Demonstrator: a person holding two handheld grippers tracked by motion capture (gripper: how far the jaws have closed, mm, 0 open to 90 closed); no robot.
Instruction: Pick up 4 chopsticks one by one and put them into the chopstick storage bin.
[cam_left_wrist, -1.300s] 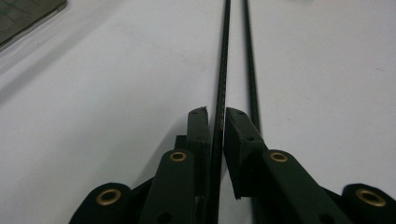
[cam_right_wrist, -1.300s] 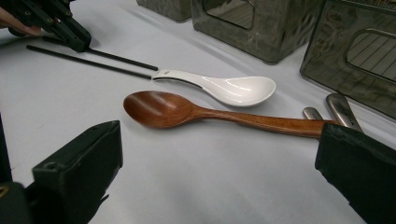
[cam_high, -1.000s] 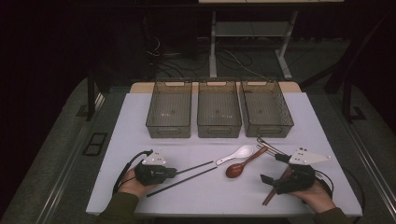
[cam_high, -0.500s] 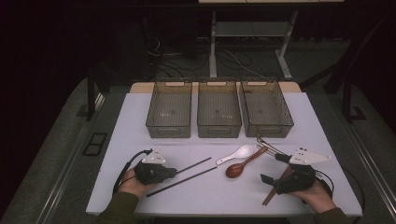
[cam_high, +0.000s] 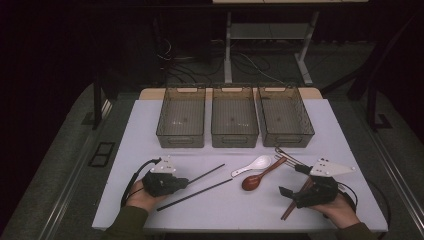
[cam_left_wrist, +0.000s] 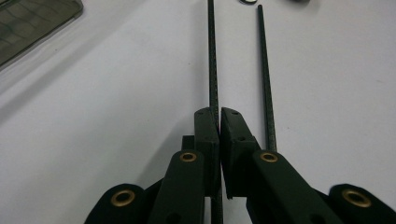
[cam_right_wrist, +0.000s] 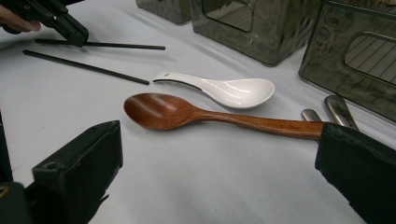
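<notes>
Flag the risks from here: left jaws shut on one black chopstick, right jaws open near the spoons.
1. The left gripper pinches one black chopstick near its end, so it may pivot or sag when lifted.
2. The second chopstick lies close alongside and could get nudged.
3. The open right gripper sits beside the wooden spoon, which touches the white spoon; grabbing one may shift both.

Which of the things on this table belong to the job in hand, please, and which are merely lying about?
In hand:
- thin black chopstick, clamped in the left gripper
- second thin black chopstick, lying beside it

Lying about:
- brown wooden spoon
- white ceramic soup spoon
- three clear smoky plastic bins
- brown wooden chopsticks under the open right gripper
</notes>
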